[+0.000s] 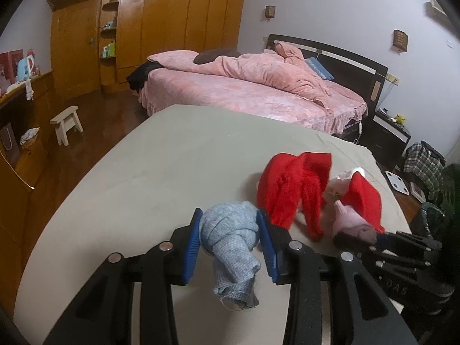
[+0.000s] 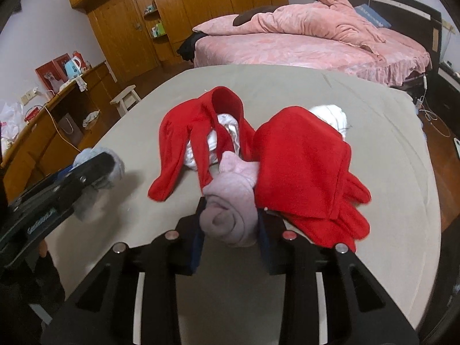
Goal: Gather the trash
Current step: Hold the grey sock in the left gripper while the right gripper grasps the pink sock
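Left gripper (image 1: 230, 230) was clamped on a crumpled light-blue cloth (image 1: 233, 244). Both blue pads pressed into it, one per side, and the loose end hung below the jaws toward the near table edge.

Right gripper (image 2: 230, 224) had a rolled pink sock (image 2: 230, 215) between its fingers, with the pads tight against both sides. In the left wrist view the same gripper showed low on the right, with the pink roll at its tip.

Both sat over a grey-covered table (image 1: 143, 172). The blue cloth was on the near left part, the pink sock on the near right.

Just beyond the pink sock lay two red fleece pieces. The left red piece (image 2: 198, 132) was draped over a white bundle (image 2: 218, 141). The right red piece (image 2: 304, 166) lay with one edge touching the right gripper's outer finger. A second white wad (image 2: 330, 115) showed behind the right red piece.

Rest of the table surface was bare.

Background: pink bed (image 1: 258, 92) beyond the far table edge, wooden wardrobe (image 1: 161, 23) at far left, small white stool (image 1: 66, 123) on the floor at left.
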Demonstrator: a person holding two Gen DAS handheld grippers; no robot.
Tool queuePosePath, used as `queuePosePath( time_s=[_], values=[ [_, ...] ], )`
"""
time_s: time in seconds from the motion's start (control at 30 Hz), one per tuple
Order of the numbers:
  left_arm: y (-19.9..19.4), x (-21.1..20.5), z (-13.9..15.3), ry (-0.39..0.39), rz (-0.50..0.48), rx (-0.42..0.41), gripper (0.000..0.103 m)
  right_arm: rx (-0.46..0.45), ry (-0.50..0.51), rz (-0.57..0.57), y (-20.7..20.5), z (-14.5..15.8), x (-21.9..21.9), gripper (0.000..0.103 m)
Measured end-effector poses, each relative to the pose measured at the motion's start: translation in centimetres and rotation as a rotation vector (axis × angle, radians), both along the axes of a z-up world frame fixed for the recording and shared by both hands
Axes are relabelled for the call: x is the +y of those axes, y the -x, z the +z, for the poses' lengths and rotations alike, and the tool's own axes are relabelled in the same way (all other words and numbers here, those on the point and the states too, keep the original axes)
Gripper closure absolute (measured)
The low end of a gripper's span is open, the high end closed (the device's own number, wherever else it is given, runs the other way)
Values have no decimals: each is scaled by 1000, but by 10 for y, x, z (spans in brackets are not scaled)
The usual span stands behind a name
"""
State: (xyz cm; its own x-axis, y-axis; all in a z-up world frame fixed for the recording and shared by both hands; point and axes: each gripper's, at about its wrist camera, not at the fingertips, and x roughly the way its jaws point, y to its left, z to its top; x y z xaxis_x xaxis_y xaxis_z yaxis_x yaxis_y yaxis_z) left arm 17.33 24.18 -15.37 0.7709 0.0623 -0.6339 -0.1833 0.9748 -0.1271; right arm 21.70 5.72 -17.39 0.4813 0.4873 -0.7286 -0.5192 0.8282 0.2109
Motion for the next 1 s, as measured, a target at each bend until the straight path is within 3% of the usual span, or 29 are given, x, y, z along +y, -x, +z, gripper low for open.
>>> queuePosePath(
  time_s=[0.27, 0.4, 0.53, 1.0],
  values=[
    [5, -17, -6, 6, -39, 25, 65, -21, 18, -48, 16, 0, -29, 57],
    [6, -20, -6, 0, -43, 28, 65, -59, -22, -33, 23, 12, -36, 58],
    [8, -20, -5, -5, -34, 26, 65, -77, -46, 23, 26, 19, -28, 68],
    [7, -15, -6, 0, -17, 26, 65, -106, 57, -2, 12, 5, -9, 68]
  ],
)
